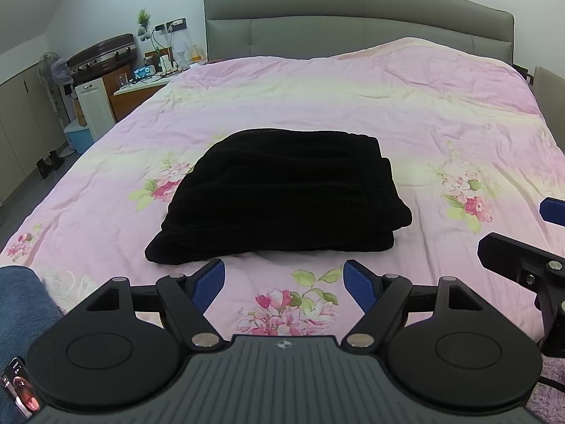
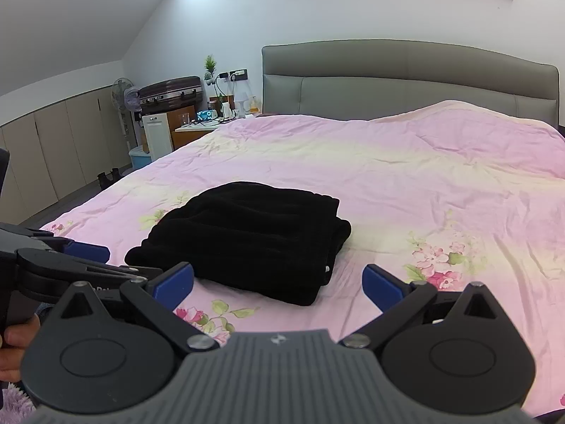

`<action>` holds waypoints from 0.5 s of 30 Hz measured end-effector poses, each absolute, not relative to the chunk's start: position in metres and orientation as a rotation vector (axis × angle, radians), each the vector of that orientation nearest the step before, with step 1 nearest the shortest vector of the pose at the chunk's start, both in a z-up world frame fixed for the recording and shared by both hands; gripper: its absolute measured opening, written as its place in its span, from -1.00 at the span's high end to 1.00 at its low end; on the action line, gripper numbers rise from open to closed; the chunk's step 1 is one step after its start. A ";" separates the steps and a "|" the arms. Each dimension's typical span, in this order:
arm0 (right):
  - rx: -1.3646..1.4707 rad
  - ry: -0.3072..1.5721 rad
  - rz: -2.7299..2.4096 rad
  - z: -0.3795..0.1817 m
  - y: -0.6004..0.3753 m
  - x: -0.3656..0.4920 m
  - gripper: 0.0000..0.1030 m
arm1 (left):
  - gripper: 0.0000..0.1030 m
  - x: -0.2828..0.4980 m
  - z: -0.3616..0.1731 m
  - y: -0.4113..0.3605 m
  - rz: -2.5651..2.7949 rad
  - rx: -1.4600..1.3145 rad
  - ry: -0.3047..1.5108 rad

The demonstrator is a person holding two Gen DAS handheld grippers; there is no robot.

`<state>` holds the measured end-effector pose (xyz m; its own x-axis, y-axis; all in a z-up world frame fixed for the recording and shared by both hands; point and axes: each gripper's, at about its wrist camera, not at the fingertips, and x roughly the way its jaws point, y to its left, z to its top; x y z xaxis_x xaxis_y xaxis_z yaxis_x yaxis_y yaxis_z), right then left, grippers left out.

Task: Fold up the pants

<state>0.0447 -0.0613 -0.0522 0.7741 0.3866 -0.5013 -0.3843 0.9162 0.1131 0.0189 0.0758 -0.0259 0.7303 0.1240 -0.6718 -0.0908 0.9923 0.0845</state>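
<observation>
The black pants point(image 1: 282, 198) lie folded in a thick rectangular stack on the pink floral bedspread point(image 1: 406, 116). They also show in the right wrist view point(image 2: 247, 236), left of centre. My left gripper point(image 1: 284, 284) is open and empty, just short of the stack's near edge. My right gripper point(image 2: 279, 284) is open and empty, near the stack's front right corner. The right gripper shows at the right edge of the left wrist view point(image 1: 522, 254). The left gripper shows at the left edge of the right wrist view point(image 2: 63, 261).
A grey padded headboard point(image 1: 353, 24) stands at the far end of the bed. A cluttered nightstand point(image 1: 148, 81), a suitcase point(image 1: 102, 56), a fan and cabinets are at the left. My knee in jeans point(image 1: 21, 311) is at the lower left.
</observation>
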 end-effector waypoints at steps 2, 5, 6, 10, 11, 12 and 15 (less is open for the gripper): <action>0.002 0.542 0.415 -0.052 -0.062 0.045 -0.90 | -0.74 0.018 -0.025 0.077 0.117 0.046 0.742; 0.000 0.542 0.413 -0.053 -0.062 0.043 -0.90 | -0.74 0.018 -0.026 0.077 0.118 0.047 0.742; 0.001 0.543 0.413 -0.053 -0.063 0.043 -0.90 | -0.74 0.017 -0.025 0.077 0.118 0.048 0.741; 0.001 0.548 0.416 -0.053 -0.062 0.043 -0.90 | -0.74 0.017 -0.025 0.077 0.119 0.047 0.742; 0.001 0.548 0.417 -0.053 -0.062 0.043 -0.90 | -0.74 0.017 -0.025 0.077 0.117 0.047 0.742; 0.000 0.549 0.418 -0.053 -0.062 0.043 -0.90 | -0.74 0.017 -0.025 0.077 0.117 0.047 0.741; 0.000 0.549 0.421 -0.052 -0.062 0.043 -0.90 | -0.74 0.016 -0.024 0.077 0.118 0.049 0.739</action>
